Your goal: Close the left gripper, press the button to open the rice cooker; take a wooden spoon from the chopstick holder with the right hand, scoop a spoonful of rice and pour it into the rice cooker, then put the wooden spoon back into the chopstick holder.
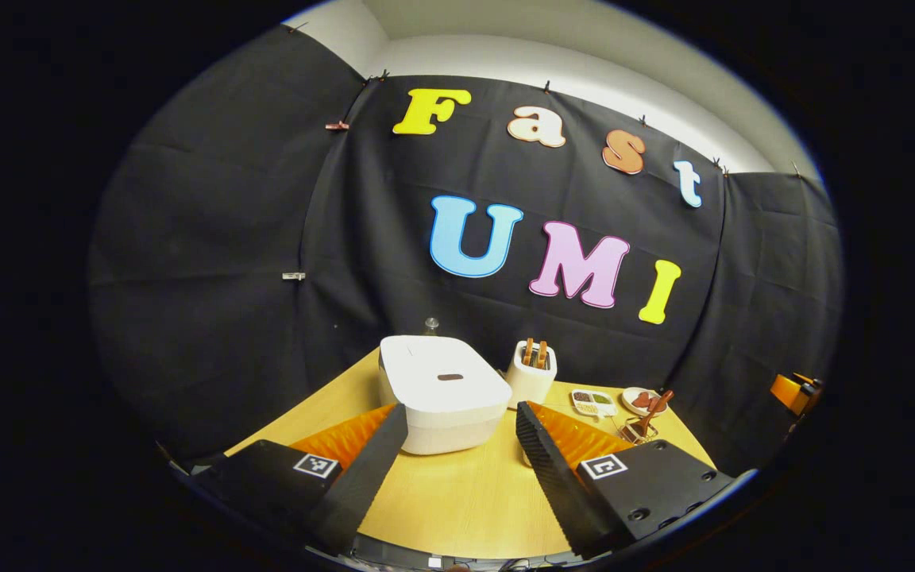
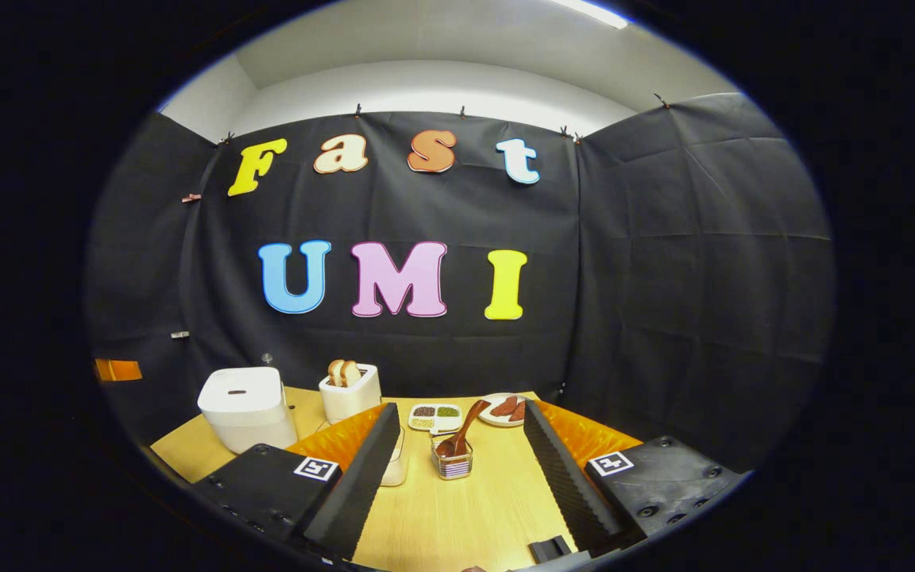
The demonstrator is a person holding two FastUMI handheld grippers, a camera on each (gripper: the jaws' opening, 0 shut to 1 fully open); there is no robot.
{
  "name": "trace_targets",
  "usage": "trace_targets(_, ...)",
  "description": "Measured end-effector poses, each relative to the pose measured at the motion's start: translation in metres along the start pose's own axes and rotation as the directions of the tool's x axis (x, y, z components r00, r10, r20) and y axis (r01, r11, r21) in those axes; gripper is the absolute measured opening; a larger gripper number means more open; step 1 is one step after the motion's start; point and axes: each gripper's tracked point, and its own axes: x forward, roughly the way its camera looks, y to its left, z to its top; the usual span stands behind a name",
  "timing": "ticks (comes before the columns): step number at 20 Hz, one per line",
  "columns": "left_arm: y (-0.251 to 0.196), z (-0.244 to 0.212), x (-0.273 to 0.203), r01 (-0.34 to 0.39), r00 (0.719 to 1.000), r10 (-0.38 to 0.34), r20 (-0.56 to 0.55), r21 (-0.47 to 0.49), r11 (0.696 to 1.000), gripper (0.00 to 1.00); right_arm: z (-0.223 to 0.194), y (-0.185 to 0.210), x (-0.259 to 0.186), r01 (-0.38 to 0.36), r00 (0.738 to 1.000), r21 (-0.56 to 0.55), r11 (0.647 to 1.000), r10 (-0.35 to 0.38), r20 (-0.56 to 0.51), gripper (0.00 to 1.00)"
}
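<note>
White rice cooker (image 1: 443, 393) sits lid down near the bench's (image 1: 457, 500) back left edge, dark button on top. Wooden spoon (image 2: 465, 429) stands tilted in a clear holder (image 2: 451, 461) mid-bench. Left gripper (image 1: 461, 445) and right gripper (image 2: 457, 449): jaws wide apart, holding nothing. Pale wood bench top, black cloth walls.

Glass cup (image 2: 395, 465) half behind jaws
</note>
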Motion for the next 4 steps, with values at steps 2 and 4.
trace_targets(2,-0.0059,0.007,-0.0043,0.006,1.0,-0.007,0.021,0.023,1.0,0.95,0.0026,0.0019,-0.002,-0.001,1.0,-0.007,1.0,0.001,0.01,0.98)
trace_targets(4,-0.0083,0.0077,-0.0067,0.011,1.0,-0.011,0.025,0.037,0.999,0.95,-0.0006,0.0015,-0.0039,0.002,1.0,0.002,1.0,-0.002,0.005,0.98)
